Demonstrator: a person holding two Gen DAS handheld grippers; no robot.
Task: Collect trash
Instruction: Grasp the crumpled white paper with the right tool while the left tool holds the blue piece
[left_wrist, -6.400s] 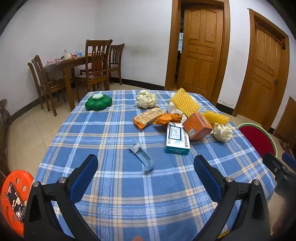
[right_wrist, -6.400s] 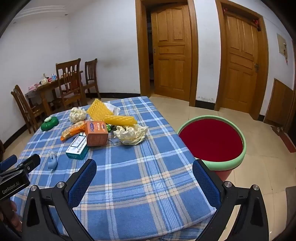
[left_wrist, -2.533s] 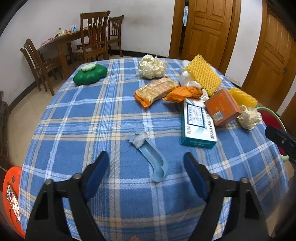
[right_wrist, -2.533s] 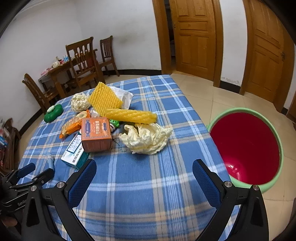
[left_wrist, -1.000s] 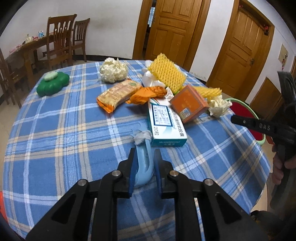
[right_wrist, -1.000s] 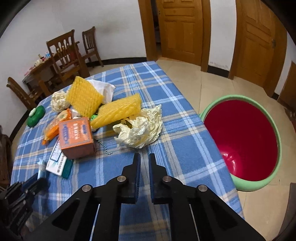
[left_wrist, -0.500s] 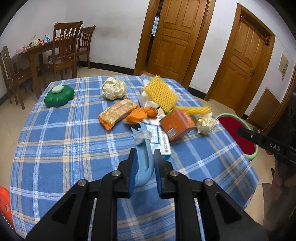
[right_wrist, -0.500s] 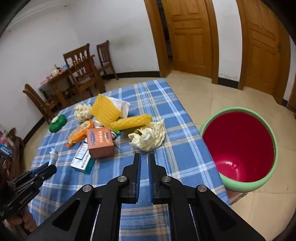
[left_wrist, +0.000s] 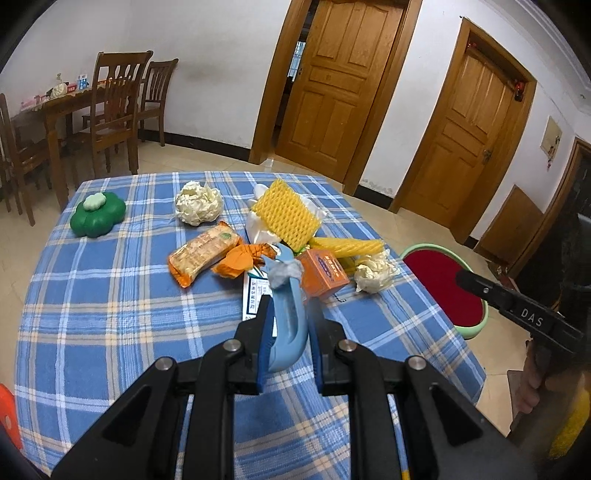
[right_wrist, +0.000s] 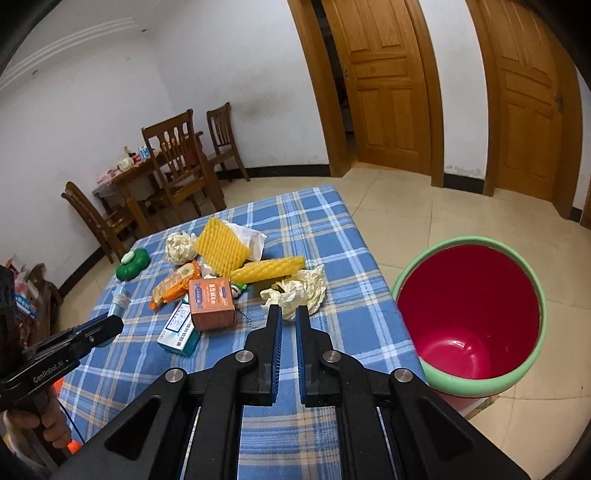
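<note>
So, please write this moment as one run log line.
left tool: shut on blue scoop | right tool: shut, empty | bin: empty

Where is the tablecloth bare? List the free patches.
Bare: the near strip of the tablecloth, and between the green dish and the snack packet. Crowded: around the orange box and yellow foam net.
</note>
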